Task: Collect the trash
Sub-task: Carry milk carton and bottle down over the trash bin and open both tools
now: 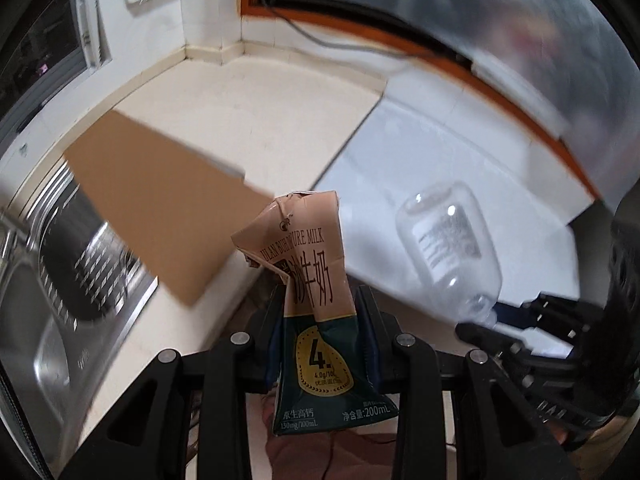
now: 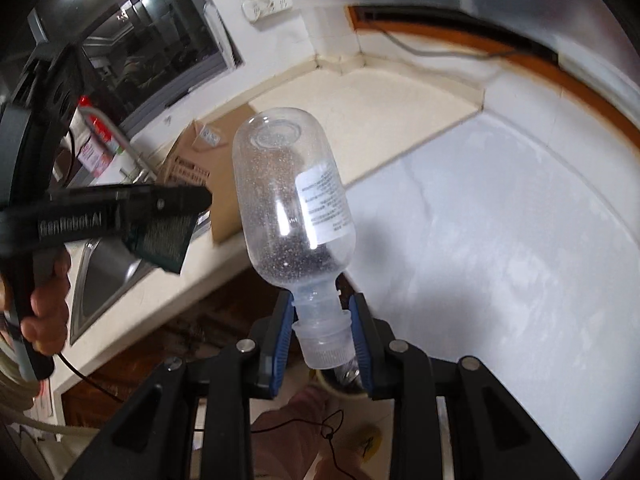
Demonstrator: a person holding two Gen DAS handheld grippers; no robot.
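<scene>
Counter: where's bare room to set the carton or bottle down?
Free: cream counter between the cardboard and the wall corner; the white slab right of it. Crowded: left end, with cardboard, sink and faucet.

The milk carton (image 1: 316, 308) is creased, printed paperboard with a slight sheen. The bottle (image 2: 294, 196) is clear glossy plastic, speckled inside, with a paper label. The sink (image 1: 52, 280) is brushed steel. The cardboard sheet (image 1: 160, 216) looks matt brown. The counter (image 1: 260, 108) seems smooth stone, though blur makes that uncertain.
</scene>
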